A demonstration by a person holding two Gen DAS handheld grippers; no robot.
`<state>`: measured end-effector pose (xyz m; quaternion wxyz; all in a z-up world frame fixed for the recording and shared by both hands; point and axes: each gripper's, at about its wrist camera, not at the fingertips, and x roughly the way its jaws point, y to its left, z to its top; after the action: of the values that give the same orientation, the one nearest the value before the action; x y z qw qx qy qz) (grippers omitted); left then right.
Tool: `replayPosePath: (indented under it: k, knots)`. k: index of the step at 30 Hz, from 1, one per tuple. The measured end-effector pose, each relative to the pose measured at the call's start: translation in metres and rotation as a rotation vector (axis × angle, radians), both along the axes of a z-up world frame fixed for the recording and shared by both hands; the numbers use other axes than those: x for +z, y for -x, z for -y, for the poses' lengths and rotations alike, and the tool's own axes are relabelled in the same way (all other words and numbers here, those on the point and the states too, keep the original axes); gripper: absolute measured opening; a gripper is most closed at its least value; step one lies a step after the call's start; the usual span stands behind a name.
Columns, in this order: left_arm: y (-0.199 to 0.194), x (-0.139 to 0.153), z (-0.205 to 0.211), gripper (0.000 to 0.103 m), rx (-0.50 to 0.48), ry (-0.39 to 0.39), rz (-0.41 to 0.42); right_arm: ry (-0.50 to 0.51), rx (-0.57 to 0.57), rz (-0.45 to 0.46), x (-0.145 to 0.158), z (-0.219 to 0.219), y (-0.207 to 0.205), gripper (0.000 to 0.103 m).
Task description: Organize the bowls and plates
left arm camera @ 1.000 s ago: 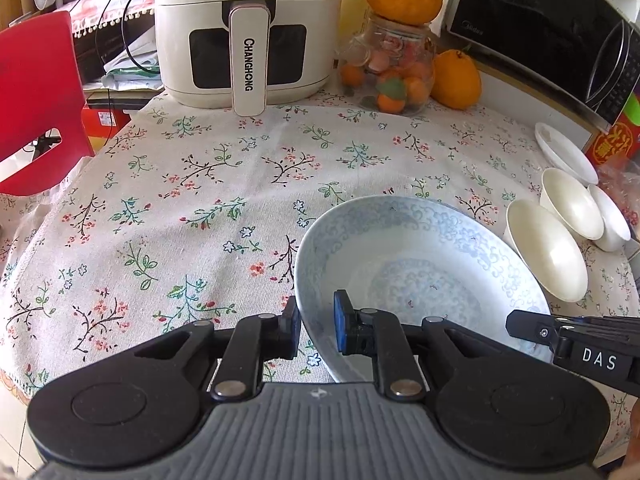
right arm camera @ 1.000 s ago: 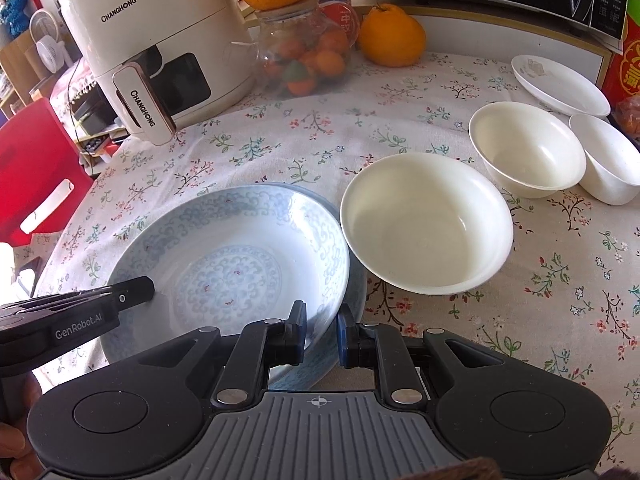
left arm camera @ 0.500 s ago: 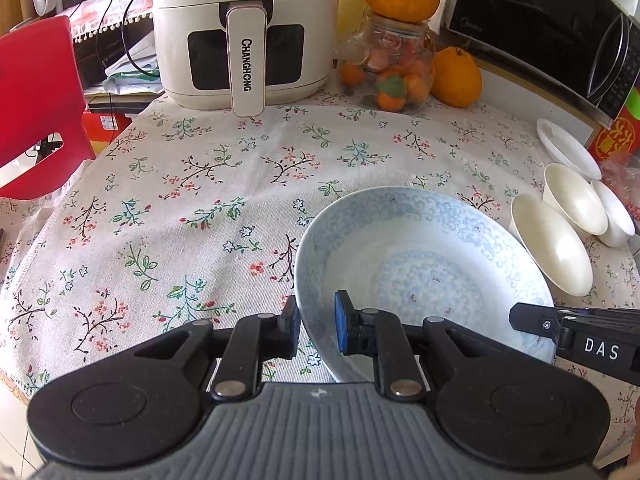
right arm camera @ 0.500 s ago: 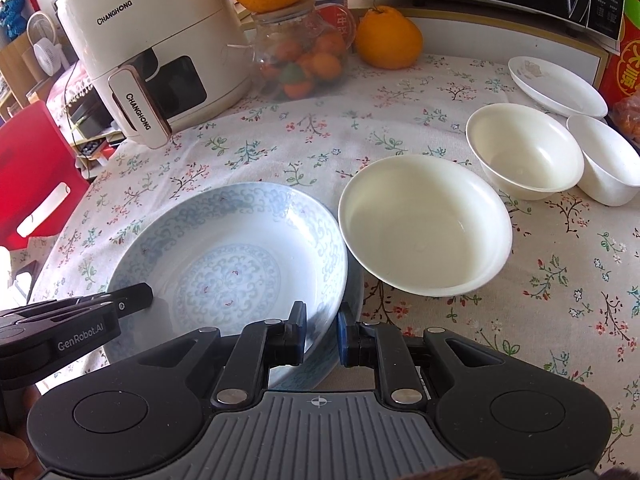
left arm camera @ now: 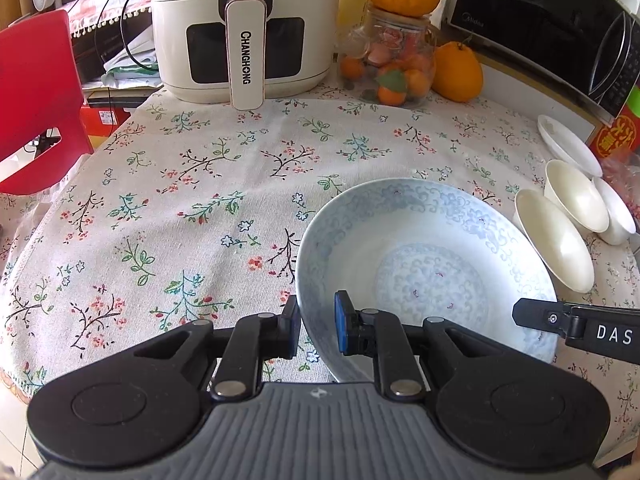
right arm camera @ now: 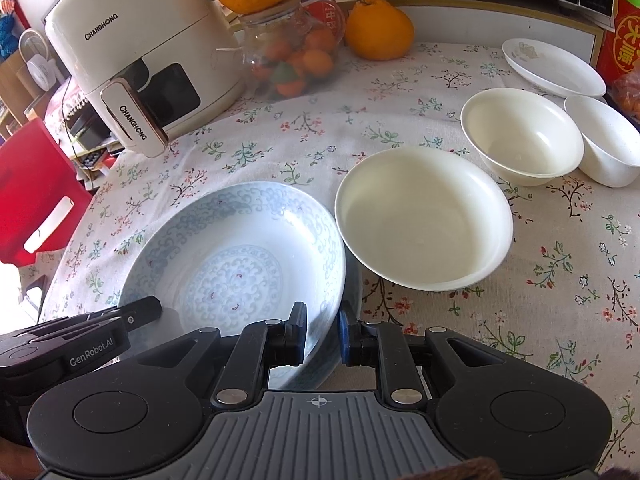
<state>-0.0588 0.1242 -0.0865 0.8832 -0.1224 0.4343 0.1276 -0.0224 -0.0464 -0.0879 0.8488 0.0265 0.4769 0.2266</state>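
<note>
A blue-patterned plate [left arm camera: 424, 264] is held at its near rim by both grippers. My left gripper [left arm camera: 317, 326] is shut on its left rim. My right gripper [right arm camera: 322, 336] is shut on its right rim [right arm camera: 328, 280], with a second blue plate [right arm camera: 352, 292] showing just beneath it. A large white bowl [right arm camera: 424, 216] sits right of the plate. Two smaller white bowls [right arm camera: 520, 136] [right arm camera: 608, 140] and a small white plate [right arm camera: 554, 66] lie further back right.
A white air fryer [left arm camera: 244, 28] stands at the back. A glass jar of oranges [left arm camera: 390, 64] and a loose orange [left arm camera: 456, 72] stand beside it, a microwave [left arm camera: 552, 24] behind. A red chair [left arm camera: 36, 96] is off the table's left edge.
The blue plate, held by both grippers, has lifted and shifted slightly; the views have drawn back a little from the table.
</note>
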Motion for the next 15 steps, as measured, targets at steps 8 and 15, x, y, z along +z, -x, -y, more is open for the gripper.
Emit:
replayPosePath:
  k: [8,15]
  knots:
    - [0.0002,-0.0002,0.0012,0.015,-0.002,-0.012,-0.009,-0.028,-0.019,-0.031,0.0000,0.0032,-0.0030,0.018]
    - [0.0001,-0.0007,-0.0001,0.015,-0.001,-0.005,-0.013,-0.050,-0.029,-0.059,-0.0005,0.0060,-0.0060,0.018]
